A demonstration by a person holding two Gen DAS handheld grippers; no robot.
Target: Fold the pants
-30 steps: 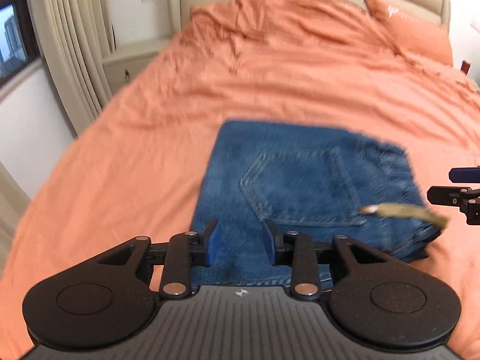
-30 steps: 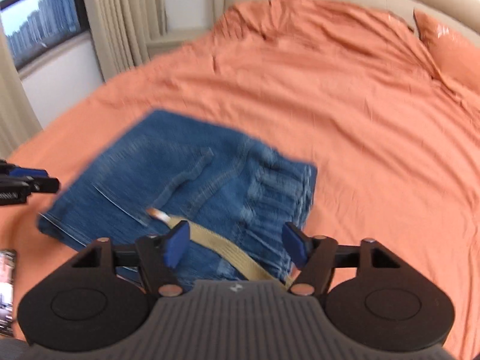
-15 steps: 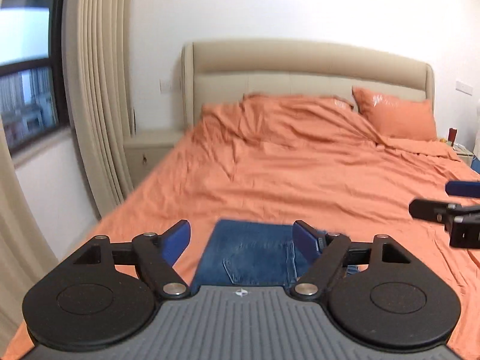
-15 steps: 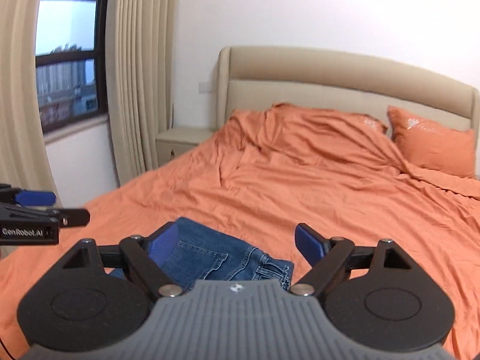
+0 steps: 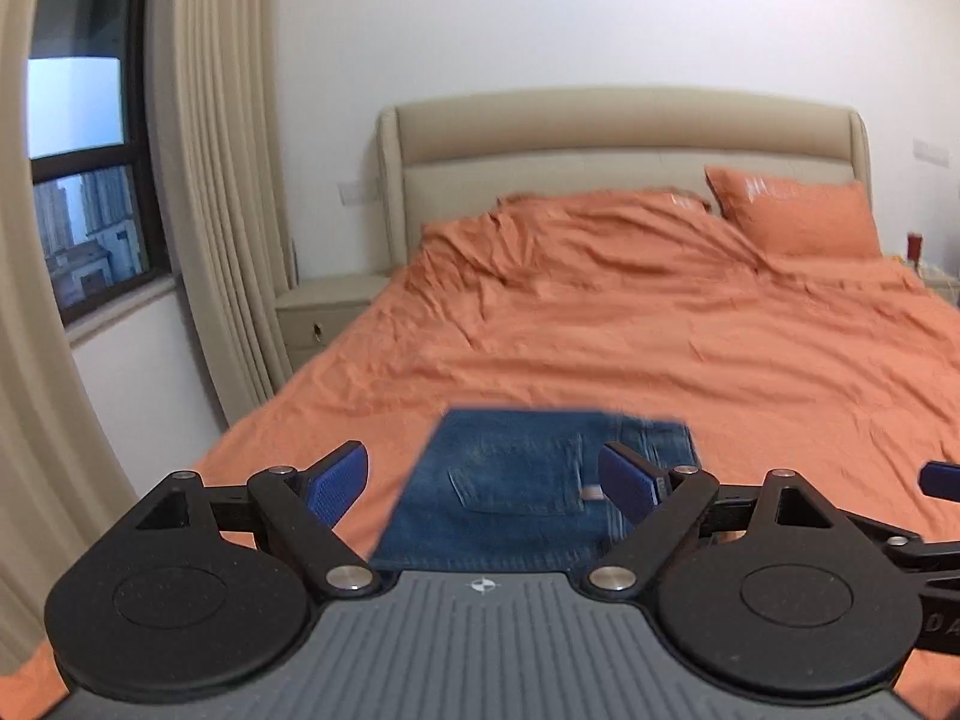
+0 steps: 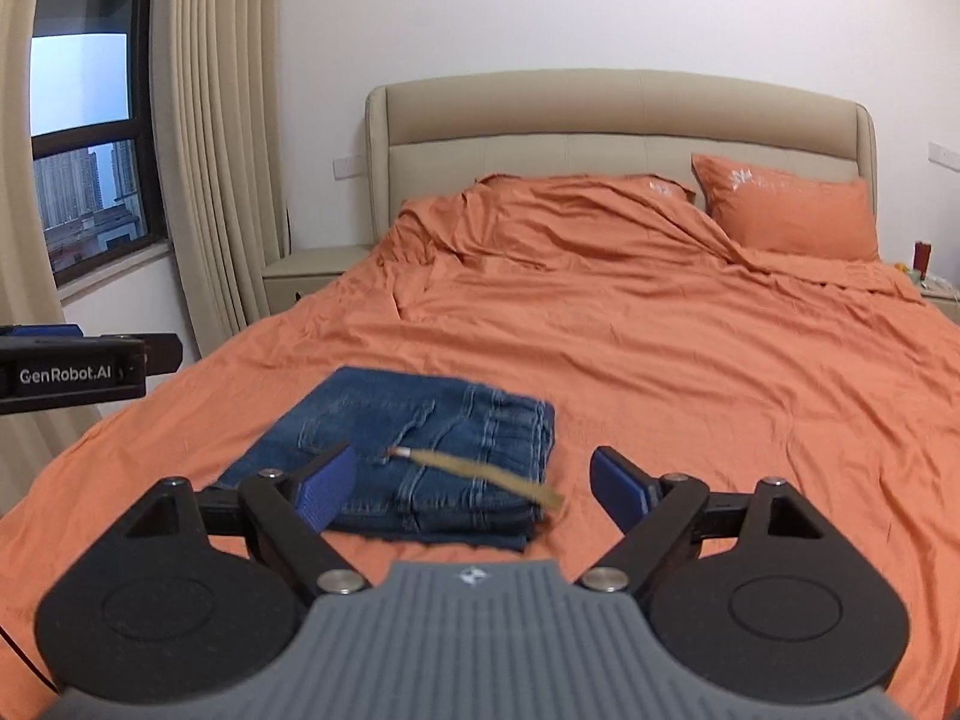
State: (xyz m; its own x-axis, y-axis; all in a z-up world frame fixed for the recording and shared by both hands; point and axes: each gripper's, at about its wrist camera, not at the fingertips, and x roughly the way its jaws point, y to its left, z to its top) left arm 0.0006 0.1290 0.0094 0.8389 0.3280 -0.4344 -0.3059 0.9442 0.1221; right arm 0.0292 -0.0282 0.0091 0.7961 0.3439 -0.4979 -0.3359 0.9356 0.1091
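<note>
1. Lying folded into a flat blue rectangle, the jeans point(image 6: 414, 456) rest on the orange bed sheet point(image 6: 690, 360) in the lower centre of the right wrist view, a back pocket facing up.
2. Draped across the top of the jeans, a tan belt strap point(image 6: 474, 471) runs diagonally toward the lower right, its end hanging past the folded edge.
3. Filling the foreground of its own view, the left claw point(image 5: 483, 483) is opening, its blue pads spread wide with nothing gripped; the jeans point(image 5: 540, 492) show between them but farther off.
4. Standing equally wide, the right claw point(image 6: 474, 489) holds nothing, its pads clear of the denim.
5. Rising at the far end, a beige padded headboard point(image 6: 618, 120) backs an orange pillow point(image 6: 786, 210) at upper right, with cream curtains point(image 6: 210, 138) and a window point(image 6: 84, 162) at left.
</note>
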